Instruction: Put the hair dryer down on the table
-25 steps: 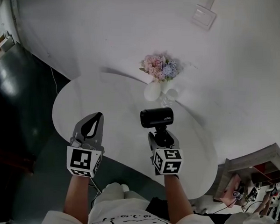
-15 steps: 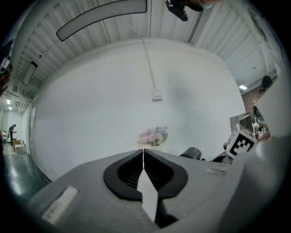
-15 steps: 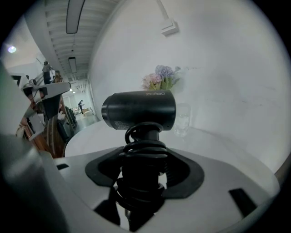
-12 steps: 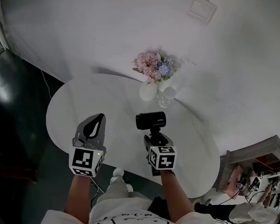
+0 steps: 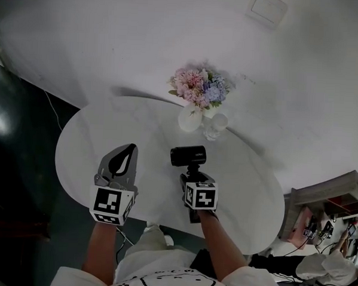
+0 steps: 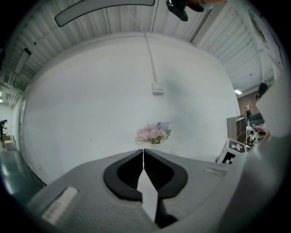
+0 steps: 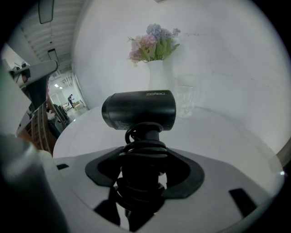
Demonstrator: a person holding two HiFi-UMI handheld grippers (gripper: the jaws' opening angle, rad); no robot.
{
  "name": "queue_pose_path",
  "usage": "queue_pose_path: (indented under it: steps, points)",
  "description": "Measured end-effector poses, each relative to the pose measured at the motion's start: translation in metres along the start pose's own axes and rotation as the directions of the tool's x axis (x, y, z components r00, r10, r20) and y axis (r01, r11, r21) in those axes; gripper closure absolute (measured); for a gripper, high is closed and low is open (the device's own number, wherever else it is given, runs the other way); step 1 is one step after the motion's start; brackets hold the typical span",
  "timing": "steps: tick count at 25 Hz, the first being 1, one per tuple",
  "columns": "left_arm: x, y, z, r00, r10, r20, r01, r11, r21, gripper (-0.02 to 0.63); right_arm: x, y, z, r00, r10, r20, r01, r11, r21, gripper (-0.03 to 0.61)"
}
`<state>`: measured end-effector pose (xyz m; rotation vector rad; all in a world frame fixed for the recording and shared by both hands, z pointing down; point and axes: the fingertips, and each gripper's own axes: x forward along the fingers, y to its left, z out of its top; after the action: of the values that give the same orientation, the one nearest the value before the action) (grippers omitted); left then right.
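While the right gripper has its jaws closed round the handle of the black hair dryer, the barrel lies level above them, with its open end to the left. A black cord is wound round the handle where the pads press on it, and the low end of the handle is hidden behind the jaws, so I cannot tell whether it touches the round white table. One short pale word is printed on the top right of the barrel, and a block of small print sits low on its left; both are too small to read with certainty. The dryer stands over the near middle of the table, apart from the white vase of pink and blue flowers at the far side, with a clear glass just beside the vase on its right. The left gripper is to the left, tips together, with nothing between them.
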<state>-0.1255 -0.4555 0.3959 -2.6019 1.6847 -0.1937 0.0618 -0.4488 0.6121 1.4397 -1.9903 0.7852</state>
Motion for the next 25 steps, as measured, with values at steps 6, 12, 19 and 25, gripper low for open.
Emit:
queue_pose_path:
  steps: [6, 12, 19, 25]
  points:
    - [0.011, 0.011, -0.010, 1.000, -0.016, -0.023, 0.016, 1.000, -0.008, 0.594, 0.026, 0.003, -0.005, 0.997, -0.037, -0.073, 0.039, 0.999, 0.023, 0.314]
    - [0.021, 0.019, -0.017, 0.999, -0.034, -0.033, 0.033, 0.999, -0.015, 0.594, 0.042, 0.004, -0.005, 0.991, -0.085, -0.100, 0.088, 0.996, 0.029, 0.314]
    - [0.028, 0.026, -0.022, 0.998, -0.036, -0.046, 0.035, 0.999, -0.019, 0.594, 0.051, -0.002, -0.011, 0.978, -0.142, -0.152, 0.150, 0.988, 0.043, 0.314]
    - [0.031, 0.033, -0.026, 0.998, -0.028, -0.057, 0.027, 0.999, -0.019, 0.594, 0.057, -0.001, -0.014, 0.972, -0.153, -0.177, 0.161, 0.987, 0.029, 0.314]
